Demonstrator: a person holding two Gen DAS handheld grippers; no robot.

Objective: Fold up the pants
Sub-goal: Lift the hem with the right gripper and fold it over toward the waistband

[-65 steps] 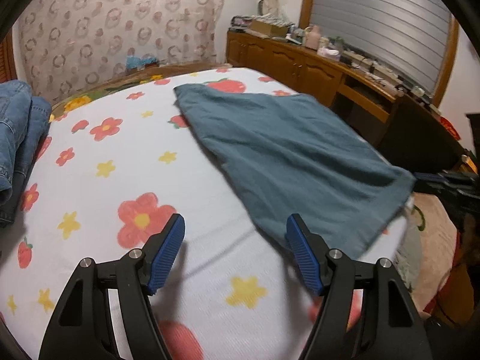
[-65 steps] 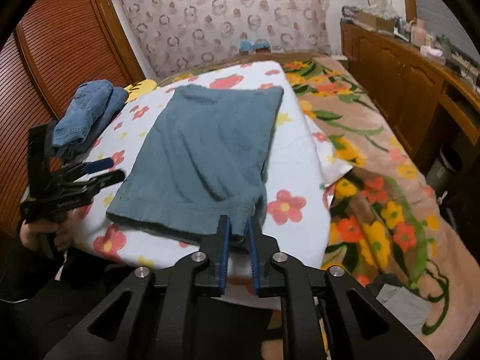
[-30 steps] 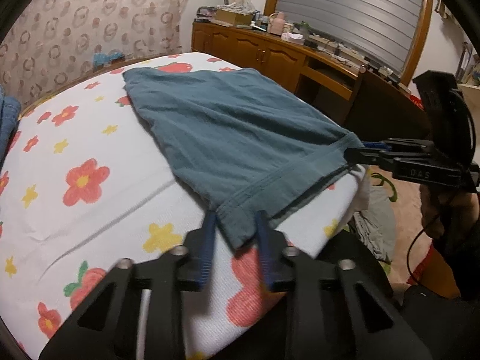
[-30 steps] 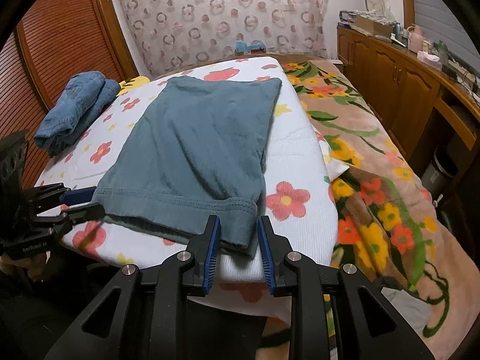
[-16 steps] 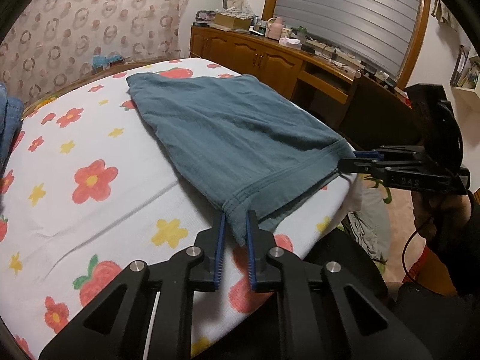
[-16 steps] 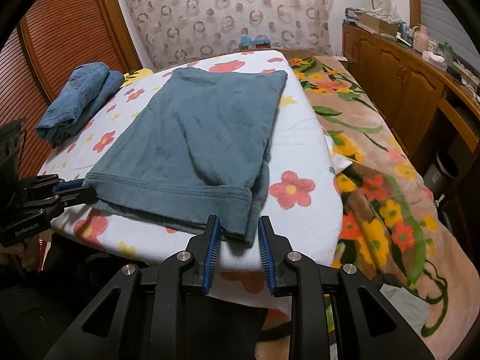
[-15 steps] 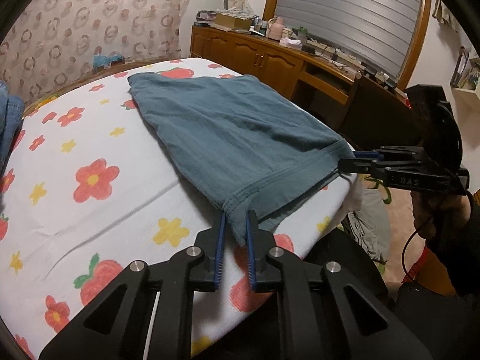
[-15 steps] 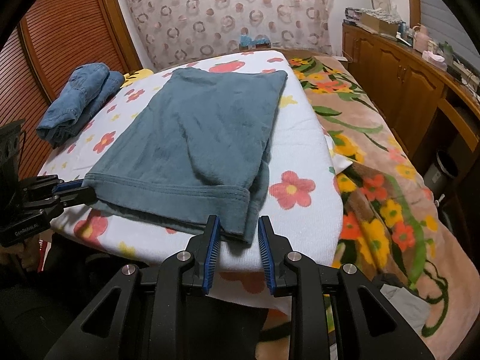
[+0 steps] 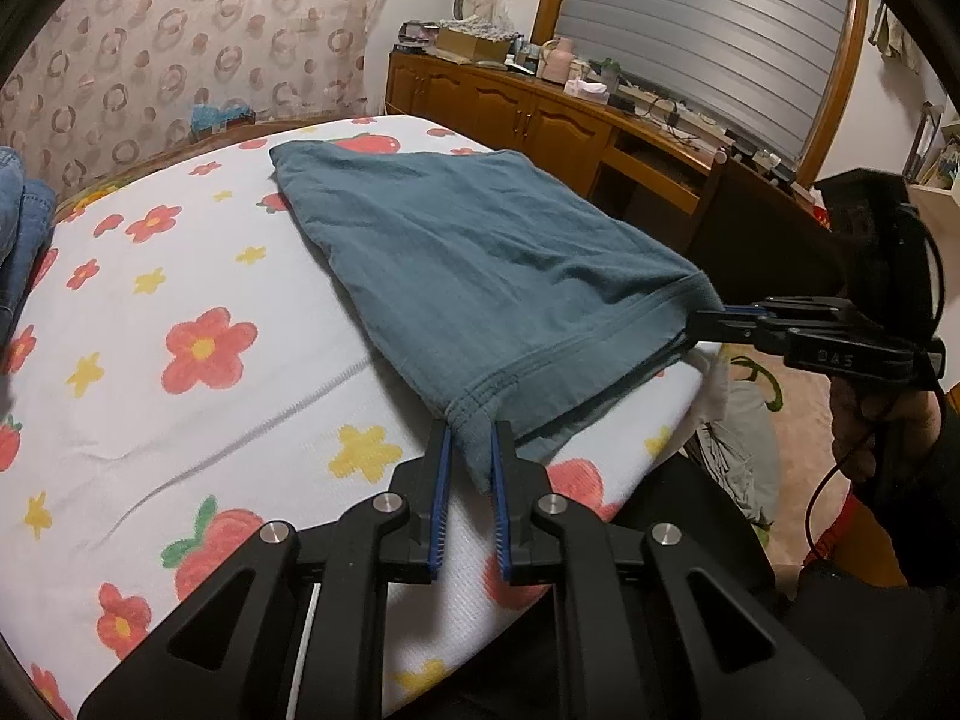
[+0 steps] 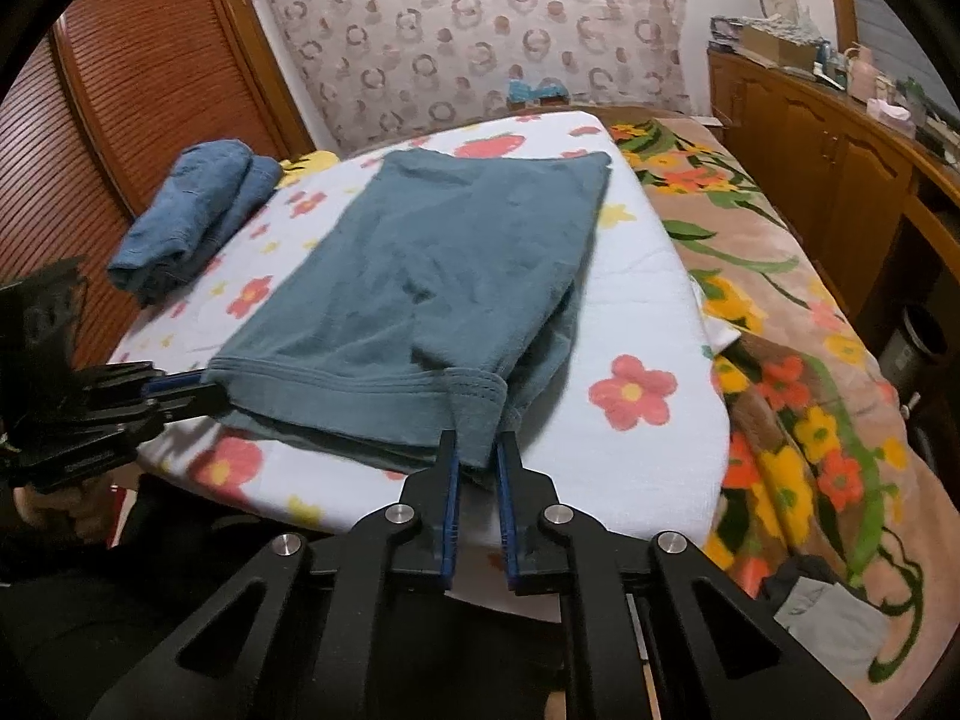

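Observation:
The teal pants (image 9: pixel 468 252) lie folded lengthwise on the flowered white sheet (image 9: pixel 198 312) of the bed, also in the right wrist view (image 10: pixel 432 264). My left gripper (image 9: pixel 469 438) is shut on one near corner of the pants' hem band. My right gripper (image 10: pixel 477 447) is shut on the other near corner, and shows in the left wrist view (image 9: pixel 714 318) at the right. The left gripper shows in the right wrist view (image 10: pixel 198 390) at the left. The near edge is lifted a little off the sheet.
Folded blue jeans (image 10: pixel 192 216) lie at the bed's far left. A floral blanket (image 10: pixel 774 312) covers the right side. A wooden cabinet (image 9: pixel 540 114) with clutter stands along the right wall. A slatted wardrobe (image 10: pixel 132 90) stands on the left.
The left gripper came to the pants' near corner and shut on it. The right gripper reopened briefly, then shut on its corner. Both now lift the hem edge slightly.

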